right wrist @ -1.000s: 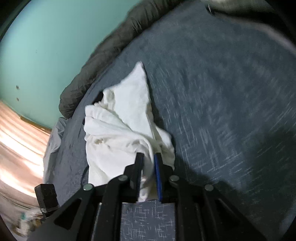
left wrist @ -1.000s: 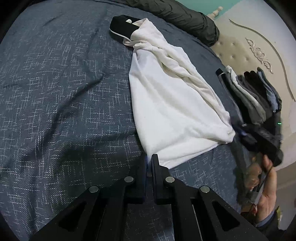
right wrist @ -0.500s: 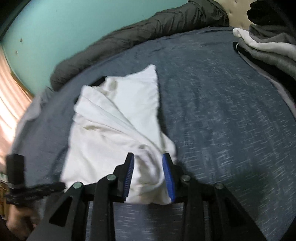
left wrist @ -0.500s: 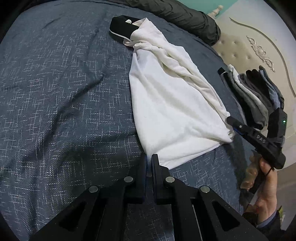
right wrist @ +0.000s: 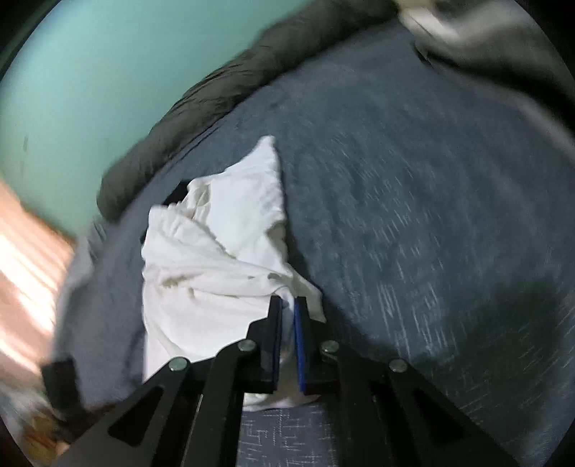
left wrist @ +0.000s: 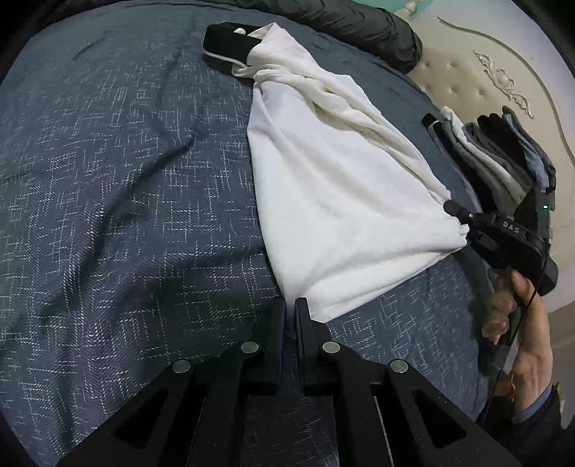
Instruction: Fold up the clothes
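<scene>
Left wrist view: the left tongs [left wrist: 290,316] stay clamped on the near corner of the white shirt [left wrist: 337,201] spread on the bed [left wrist: 118,186]. Right wrist view: the right tongs [right wrist: 286,316] have just closed on the other corner, ready to fold

The bed [left wrist: 118,186], under a dark blue cover with a pale crosshatch weave, fills most of both views. A white garment [left wrist: 334,194] lies spread on it in the centre of the left wrist view, its bunched far end resting on a black item [left wrist: 224,39] at top centre. A dark grey quilt [left wrist: 363,21] runs rolled along the bed's far edge at the top, and a stack of folded clothes [left wrist: 503,154] in greys, white and black lies on the cover at the right edge.
</scene>
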The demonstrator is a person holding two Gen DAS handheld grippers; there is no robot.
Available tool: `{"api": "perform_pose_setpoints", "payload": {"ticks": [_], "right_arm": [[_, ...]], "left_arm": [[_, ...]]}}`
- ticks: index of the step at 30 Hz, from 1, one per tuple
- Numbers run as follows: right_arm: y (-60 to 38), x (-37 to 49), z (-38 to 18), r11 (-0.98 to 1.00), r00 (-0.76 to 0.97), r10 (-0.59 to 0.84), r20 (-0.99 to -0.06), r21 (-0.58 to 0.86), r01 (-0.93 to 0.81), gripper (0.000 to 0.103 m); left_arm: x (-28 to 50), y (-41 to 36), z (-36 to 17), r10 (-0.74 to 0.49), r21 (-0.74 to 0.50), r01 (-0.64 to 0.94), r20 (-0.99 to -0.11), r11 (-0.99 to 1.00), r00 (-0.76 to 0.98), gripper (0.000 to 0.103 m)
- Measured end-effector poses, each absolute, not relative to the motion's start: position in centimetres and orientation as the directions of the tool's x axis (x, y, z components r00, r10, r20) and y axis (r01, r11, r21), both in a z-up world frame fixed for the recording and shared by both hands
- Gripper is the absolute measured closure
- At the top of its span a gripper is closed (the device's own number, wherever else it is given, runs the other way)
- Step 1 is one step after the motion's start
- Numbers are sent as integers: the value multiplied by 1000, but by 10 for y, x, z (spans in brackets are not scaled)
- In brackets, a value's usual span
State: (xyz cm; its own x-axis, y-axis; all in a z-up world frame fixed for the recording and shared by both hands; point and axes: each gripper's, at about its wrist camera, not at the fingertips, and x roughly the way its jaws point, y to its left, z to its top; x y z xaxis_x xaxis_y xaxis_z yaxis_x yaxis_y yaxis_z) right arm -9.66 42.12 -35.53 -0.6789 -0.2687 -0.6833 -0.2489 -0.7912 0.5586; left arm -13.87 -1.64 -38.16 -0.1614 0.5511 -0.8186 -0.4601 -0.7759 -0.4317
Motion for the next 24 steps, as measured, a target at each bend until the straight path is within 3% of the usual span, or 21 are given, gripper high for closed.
{"api": "perform_pose_setpoints", "payload": {"ticks": [9,14,19,24], "right_arm": [[429,-96,-359,-772,-663,-254,-704,561,-300,98],[434,-94,-357,-743,-687,-283,-669,606,-284,97],[424,-85,-326,-820,-719,-215,-660,522,-234,95],[385,-104,-295,-905,-707,-255,-659,421,-66,73]], "left_arm": [[-138,-17,-381,556,-441,-451,-816,-776,-159,97],[-139,-18,-375,571,-462,-432,-804,-775,-163,97],[-147,-23,-354,594,-475,-424,-776,-771,-212,95],[-166,-31,-345,605,-488,-398,-754,-777,-256,91]]}}
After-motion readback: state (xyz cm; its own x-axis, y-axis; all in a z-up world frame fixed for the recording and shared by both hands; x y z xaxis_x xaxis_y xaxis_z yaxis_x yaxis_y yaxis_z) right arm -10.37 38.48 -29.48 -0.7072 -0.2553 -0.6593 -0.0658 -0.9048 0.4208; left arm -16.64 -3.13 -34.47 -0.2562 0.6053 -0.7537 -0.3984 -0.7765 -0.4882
